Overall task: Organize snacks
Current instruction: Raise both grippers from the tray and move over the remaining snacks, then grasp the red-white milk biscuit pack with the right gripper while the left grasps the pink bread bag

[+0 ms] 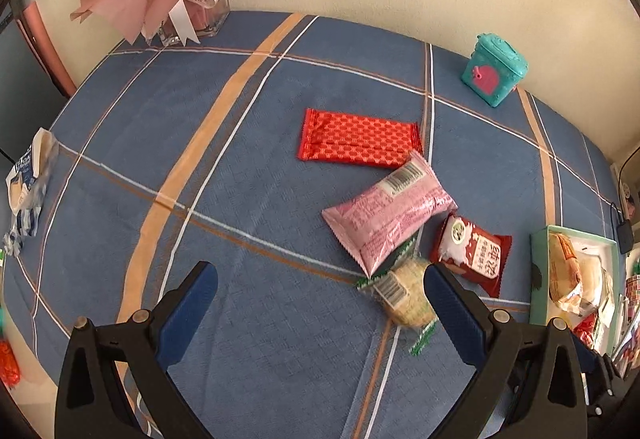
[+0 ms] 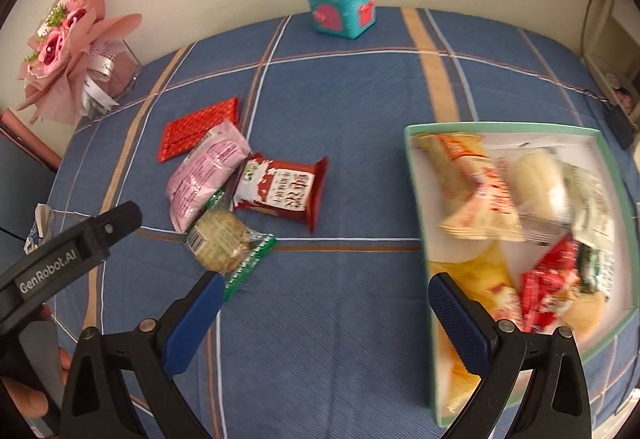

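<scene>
— Four loose snacks are lying on the blue plaid tablecloth (image 1: 280,319): a flat red patterned foil bar (image 1: 358,140), a puffy pink plastic packet (image 1: 390,213), a dark red pouch with white lettering (image 1: 474,251) and a round biscuit in a clear green-edged wrapper (image 1: 404,293).

— Where is the left gripper (image 1: 320,295) sitting?

— It is hovering wide open, gripping nothing, with the biscuit wrapper just inside its right blue finger (image 1: 456,315) and the pink packet ahead of it.

— And the right gripper (image 2: 322,305)?

— Also spread open and carrying nothing. Its right finger is overlapping the near edge of the shallow green-rimmed white cardboard box (image 2: 416,199), which is holding several wrapped snacks near the cloth's right edge. The biscuit wrapper's green end is lying just beside its left fingertip.
</scene>
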`<state>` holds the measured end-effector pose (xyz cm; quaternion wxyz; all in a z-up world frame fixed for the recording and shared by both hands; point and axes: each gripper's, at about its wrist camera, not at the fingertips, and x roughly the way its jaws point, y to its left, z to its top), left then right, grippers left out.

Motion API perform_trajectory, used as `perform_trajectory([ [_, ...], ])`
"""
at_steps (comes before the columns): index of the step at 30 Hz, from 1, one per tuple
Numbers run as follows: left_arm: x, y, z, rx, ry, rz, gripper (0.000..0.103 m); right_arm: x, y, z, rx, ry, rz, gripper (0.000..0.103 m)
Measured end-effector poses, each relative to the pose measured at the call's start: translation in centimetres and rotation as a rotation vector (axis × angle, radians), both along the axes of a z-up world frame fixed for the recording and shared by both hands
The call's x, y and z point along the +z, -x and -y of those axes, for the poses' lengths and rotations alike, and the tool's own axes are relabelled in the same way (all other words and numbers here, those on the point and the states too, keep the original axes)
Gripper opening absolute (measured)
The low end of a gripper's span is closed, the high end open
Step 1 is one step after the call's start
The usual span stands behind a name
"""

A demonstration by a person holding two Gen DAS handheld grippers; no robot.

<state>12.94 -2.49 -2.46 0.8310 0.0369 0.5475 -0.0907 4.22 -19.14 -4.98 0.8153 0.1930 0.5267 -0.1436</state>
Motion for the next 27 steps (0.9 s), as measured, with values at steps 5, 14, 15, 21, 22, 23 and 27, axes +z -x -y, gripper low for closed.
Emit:
perform_trajectory([
  [5,0.3,-1.0,0.0,0.006,0.044,0.006,0.103,-0.6,-1.5,0.0,-0.002,0.003,0.004,0.103],
  [14,0.0,-3.0,1.7,0.007,0.126,0.011,0.102,-0.8,-4.1,0.1,0.004,-0.011,0.035,0.103],
  [15,-0.3,-3.2,2.1,-0.006,0.118,0.01,0.102,-1.0,-4.3,0.1,0.01,-0.011,0.034,0.103],
  [21,-1.6,-4.1,3.0,-0.057,0.099,0.009,0.102,-2.2,-6.0,-0.1,0.022,-0.009,0.024,0.103],
  [22,-1.8,-4.2,3.1,-0.064,0.096,0.009,0.102,-2.3,-6.2,-0.2,0.02,-0.008,0.024,0.103],
  [23,-2.0,-4.3,3.2,-0.074,0.094,0.009,0.102,-2.5,-6.5,-0.1,0.018,-0.009,0.024,0.103],
  [27,-3.0,-4.8,3.3,-0.102,0.108,-0.003,0.102,-3.3,-7.6,0.0,0.014,-0.008,0.02,0.103],
])
